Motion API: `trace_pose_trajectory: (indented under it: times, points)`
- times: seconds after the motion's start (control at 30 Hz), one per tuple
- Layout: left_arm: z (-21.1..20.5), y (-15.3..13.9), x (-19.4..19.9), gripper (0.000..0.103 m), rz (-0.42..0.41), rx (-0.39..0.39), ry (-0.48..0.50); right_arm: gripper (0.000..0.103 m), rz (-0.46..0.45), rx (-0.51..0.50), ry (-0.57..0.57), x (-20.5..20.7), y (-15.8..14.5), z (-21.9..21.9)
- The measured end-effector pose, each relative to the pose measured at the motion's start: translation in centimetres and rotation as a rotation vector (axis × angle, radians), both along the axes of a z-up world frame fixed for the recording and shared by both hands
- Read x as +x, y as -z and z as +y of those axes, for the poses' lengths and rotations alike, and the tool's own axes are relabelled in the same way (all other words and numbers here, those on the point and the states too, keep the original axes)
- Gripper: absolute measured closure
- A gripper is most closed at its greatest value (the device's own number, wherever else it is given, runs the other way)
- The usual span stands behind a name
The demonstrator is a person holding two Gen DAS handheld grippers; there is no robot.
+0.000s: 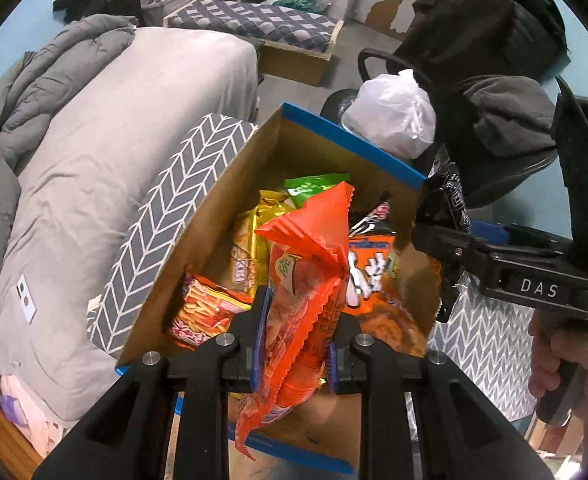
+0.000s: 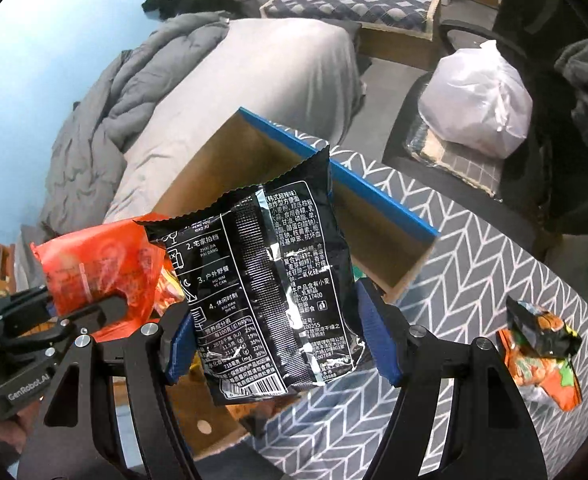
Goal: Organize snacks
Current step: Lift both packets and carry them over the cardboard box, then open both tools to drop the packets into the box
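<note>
Here the orange packet [image 1: 298,312] stands upright lengthwise; black packet [image 2: 269,292] likewise.

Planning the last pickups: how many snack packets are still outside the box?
3: orange packet in left gripper, black packet in right gripper, one loose on the table. Others may be hidden.

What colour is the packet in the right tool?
Black packet with white print, clamped in the right tool; clearest in the right wrist view.
</note>
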State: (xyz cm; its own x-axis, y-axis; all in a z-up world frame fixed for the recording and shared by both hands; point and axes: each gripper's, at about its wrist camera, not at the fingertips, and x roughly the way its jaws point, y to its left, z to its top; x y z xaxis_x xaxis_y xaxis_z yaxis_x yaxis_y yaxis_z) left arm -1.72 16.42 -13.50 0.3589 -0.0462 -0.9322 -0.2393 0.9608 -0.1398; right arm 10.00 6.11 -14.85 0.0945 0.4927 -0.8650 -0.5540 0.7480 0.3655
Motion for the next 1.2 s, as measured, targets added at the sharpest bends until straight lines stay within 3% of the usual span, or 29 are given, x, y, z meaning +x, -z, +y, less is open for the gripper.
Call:
trace_pose_trajectory:
  times: [0.27,0.5,0.73,1.2]
  points:
    - [0.9,1.2,0.8,0.079,0.033,0.005,-0.013,0.031,-0.009,-0.034,-0.027,0.3,0.6,1.7]
    - [1.0,0.6,0.9,0.059,0.012,0.020,-0.018,0.030,-0.011,-0.066,-0.032,0.6,0.6,2.3]
    - [0.3,-0.4,1.2,0.054,-0.004,0.024,0.004,0.024,-0.020,-0.053,0.013,1.2,-0.5,1.3]
    - [-3.2,-2.3,1.9,0.053,-0.032,-0.020,0.064,0.024,-0.019,-0.029,0.129,1.7,-2.0,-4.1]
